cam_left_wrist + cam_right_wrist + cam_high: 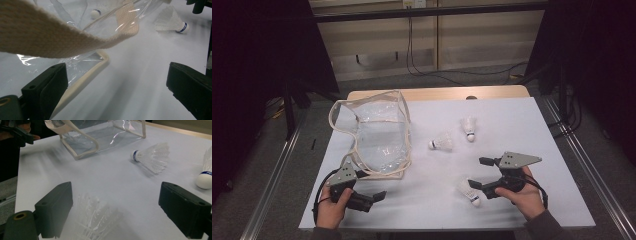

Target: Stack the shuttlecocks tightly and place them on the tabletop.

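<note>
High view: you sit at a white table (522, 130) with a gripper in each hand, three shuttlecocks and a clear bag (377, 135) spread before you. Your right gripper (479, 175) hovers over the nearest shuttlecock (469, 191), which lies on its side near the table's front edge, cork toward you. Your left gripper (371, 186) rests by the bag's near corner, its jaws apart and pointing toward the table's middle.

The right gripper view shows what the overhead angle cannot: your jaws stand wide on either side of that shuttlecock's (96, 220) feather skirt, with clear gaps at both pads, so nothing is gripped. Farther off lie the second shuttlecock (151, 156) on its side and the cork of the third shuttlecock (205, 178) at the frame's edge.

The left gripper view shows your left jaws spread and holding nothing, with the bag's woven strap (55, 37) arching close above them and its cream-trimmed corner (100, 58) lying between them on the tabletop. Your near shuttlecock (172, 21) appears beyond, beside a dark tip of the right gripper.
</note>
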A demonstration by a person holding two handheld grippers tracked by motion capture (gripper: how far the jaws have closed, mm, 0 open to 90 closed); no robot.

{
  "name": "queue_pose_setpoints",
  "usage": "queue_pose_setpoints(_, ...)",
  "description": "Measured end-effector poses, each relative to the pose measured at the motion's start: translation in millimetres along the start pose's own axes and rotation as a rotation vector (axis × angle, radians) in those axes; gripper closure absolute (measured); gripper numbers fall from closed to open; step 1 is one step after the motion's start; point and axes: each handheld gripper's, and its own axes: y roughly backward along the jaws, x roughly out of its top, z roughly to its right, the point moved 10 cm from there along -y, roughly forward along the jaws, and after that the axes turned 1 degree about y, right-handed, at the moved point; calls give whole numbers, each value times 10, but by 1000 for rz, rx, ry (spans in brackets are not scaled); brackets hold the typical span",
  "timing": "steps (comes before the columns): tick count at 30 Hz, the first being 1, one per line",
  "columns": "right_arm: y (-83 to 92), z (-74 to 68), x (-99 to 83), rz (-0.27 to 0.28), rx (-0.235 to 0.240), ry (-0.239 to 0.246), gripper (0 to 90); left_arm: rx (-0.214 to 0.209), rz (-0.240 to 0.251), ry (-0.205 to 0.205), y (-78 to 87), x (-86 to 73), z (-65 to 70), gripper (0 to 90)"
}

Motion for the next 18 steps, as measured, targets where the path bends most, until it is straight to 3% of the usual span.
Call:
queue_pose_setpoints(7, -51, -39, -25, -39, 15, -4, 187, -2, -1, -1, 1, 2, 3, 37)
queue_pose_setpoints(18, -94, -170, -86, -101, 91, 30, 327, -1, -5, -4, 1, 0, 4, 37)
